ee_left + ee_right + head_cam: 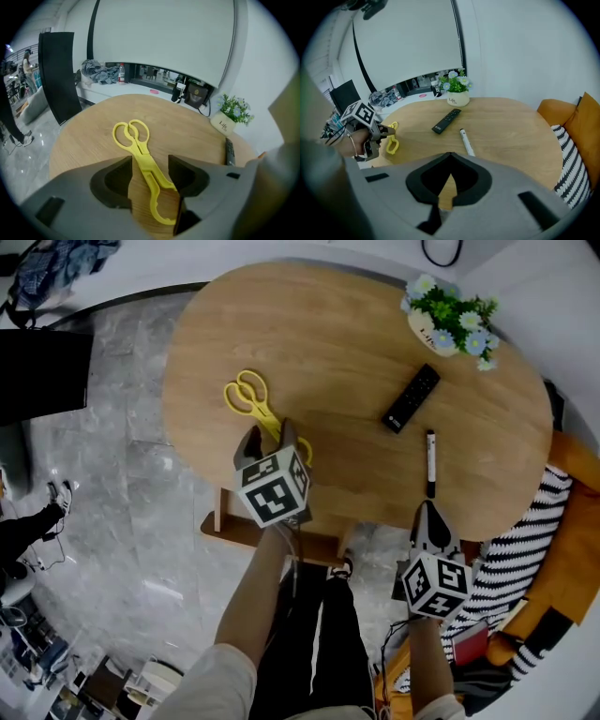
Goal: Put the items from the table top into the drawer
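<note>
Now the yellow scissors (139, 149) lie between the left gripper's (150, 161) parted fingers (115, 180).

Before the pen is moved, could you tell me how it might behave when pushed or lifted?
The pen looks round and slim, so a sideways nudge would probably roll it. It seems stiff and light, lying flat on the table.

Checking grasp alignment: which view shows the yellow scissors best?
Left gripper view: the yellow scissors lie almost whole between its open jaws. In the head view the left gripper covers part; the right gripper view shows a small piece.
</note>
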Demonstrator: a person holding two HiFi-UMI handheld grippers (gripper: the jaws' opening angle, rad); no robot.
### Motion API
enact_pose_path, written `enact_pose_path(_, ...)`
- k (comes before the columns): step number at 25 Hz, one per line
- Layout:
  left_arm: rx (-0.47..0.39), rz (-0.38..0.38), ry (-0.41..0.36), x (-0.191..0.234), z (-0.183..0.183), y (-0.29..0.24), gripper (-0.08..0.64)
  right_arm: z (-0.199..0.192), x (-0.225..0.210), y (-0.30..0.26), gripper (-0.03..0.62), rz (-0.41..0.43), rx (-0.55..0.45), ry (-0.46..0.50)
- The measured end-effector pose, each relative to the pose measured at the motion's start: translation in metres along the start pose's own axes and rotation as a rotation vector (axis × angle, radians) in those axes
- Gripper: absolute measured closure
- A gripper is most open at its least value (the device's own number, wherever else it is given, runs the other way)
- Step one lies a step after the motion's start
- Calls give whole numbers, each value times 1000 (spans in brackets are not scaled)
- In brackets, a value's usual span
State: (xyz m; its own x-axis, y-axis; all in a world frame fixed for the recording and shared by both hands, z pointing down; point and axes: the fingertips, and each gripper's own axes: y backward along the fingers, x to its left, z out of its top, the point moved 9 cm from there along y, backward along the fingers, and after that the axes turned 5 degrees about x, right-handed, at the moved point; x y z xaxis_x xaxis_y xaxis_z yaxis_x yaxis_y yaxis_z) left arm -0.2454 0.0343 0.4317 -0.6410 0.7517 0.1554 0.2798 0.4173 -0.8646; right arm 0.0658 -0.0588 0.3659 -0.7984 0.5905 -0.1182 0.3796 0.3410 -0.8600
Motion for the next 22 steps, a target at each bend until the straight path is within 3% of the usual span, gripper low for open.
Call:
enact_pose_path(6, 6, 41, 52, -2, 4, -15, 350, 3, 0, -4, 600, 6, 11, -10)
enact_pose_path(10, 33, 85, -4, -1, 3, -19, 350, -1, 3, -7, 600, 20, 27, -7)
enact_pose_path(16, 43, 80, -45, 2, 2, -18, 362, -1, 5, -7, 599, 38, 34, -1)
enact_pose_path(19, 64, 73, -53, 5, 3, -18, 421, -1, 3, -7, 599, 45, 36, 15)
enact_pose_path(22, 84, 60, -69, 6, 4, -17, 436, -3, 1, -6, 600, 46, 40, 24)
